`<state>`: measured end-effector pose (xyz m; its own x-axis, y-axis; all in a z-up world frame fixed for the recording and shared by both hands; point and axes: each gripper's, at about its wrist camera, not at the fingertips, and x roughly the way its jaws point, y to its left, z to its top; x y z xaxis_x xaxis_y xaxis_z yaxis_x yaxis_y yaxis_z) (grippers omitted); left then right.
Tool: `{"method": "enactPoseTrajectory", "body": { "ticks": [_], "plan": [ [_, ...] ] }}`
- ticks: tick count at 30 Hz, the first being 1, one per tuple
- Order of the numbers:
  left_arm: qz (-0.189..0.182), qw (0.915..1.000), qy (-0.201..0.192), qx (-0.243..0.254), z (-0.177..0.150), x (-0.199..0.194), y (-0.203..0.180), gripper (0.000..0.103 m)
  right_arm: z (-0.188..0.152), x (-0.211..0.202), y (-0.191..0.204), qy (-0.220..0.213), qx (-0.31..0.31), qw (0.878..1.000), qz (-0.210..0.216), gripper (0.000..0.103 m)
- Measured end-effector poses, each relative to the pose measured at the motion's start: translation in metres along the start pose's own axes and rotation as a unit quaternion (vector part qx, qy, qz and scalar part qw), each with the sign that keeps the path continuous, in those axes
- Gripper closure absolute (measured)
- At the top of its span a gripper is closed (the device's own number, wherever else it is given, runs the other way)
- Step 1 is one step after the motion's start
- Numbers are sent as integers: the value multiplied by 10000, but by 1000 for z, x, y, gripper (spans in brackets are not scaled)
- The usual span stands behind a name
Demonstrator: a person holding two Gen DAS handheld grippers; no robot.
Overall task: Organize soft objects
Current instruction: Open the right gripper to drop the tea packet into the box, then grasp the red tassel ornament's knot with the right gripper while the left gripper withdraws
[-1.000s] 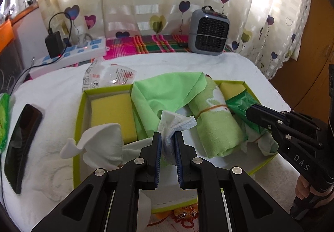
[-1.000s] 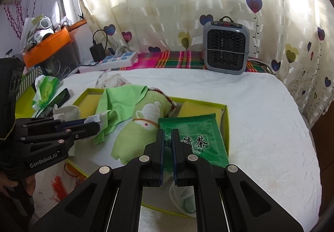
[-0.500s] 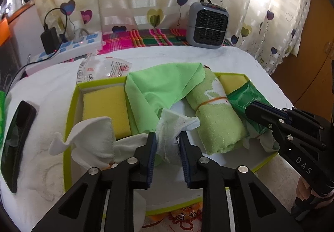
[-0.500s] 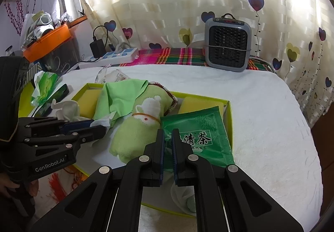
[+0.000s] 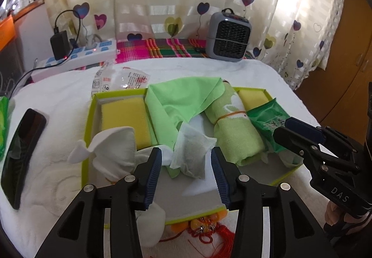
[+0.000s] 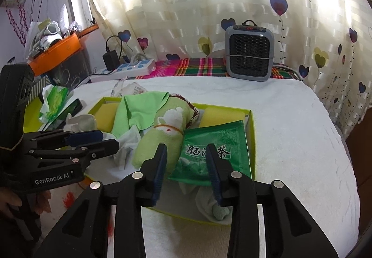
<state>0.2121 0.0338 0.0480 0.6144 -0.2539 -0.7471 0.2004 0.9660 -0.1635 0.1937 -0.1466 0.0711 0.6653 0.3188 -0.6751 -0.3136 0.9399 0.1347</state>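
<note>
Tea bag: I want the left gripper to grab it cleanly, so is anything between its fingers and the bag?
Nothing visible. The tea bag lies in the tray directly between the open left gripper fingers, with no item across the gap.

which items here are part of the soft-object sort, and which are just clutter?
Job: box, yellow sponge, green cloth, rolled towel, tea bag, green tea packet, white sock.
Clutter: heater, power strip, phone.

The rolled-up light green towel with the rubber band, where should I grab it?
Best guess: pinch the rolled light green towel across its middle, near the orange rubber band, coming from above. The roll is firmest there, and its sides are crowded.
</note>
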Motion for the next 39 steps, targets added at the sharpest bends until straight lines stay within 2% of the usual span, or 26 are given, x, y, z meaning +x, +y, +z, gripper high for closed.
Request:
{"method": "enactPoseTrajectory", "body": {
  "ticks": [8, 11, 16, 28, 33, 35, 38, 39],
  "plan": [
    [17, 9995, -269, -135, -7, -33, 11, 60, -10, -28, 16, -87, 23, 9996, 254, 67],
    [46, 9992, -352, -208, -13, -45, 18, 60, -19, -36, 28, -4, 27, 9983, 581, 67],
    [77, 9988, -432, -230, -26, -62, 24, 60, -37, -34, 50, 264, -157, 9960, 838, 67],
    [-7, 9973, -412, -603, -60, -81, 44, 60, -56, 1, 78, 823, -465, 9921, 828, 67],
    [-9, 9965, -374, -742, -68, -82, 54, 60, -62, 9, 87, 968, -743, 9908, 591, 67],
    [6, 9962, -350, -800, -70, -82, 57, 60, -65, 12, 90, 1019, -843, 9899, 502, 70],
    [-3, 9959, -323, -847, -72, -80, 60, 60, -69, 13, 95, 1017, -966, 9893, 396, 81],
    [-2, 9958, -317, -854, -72, -80, 60, 60, -69, 12, 96, 1021, -998, 9890, 394, 91]
  ]
}}
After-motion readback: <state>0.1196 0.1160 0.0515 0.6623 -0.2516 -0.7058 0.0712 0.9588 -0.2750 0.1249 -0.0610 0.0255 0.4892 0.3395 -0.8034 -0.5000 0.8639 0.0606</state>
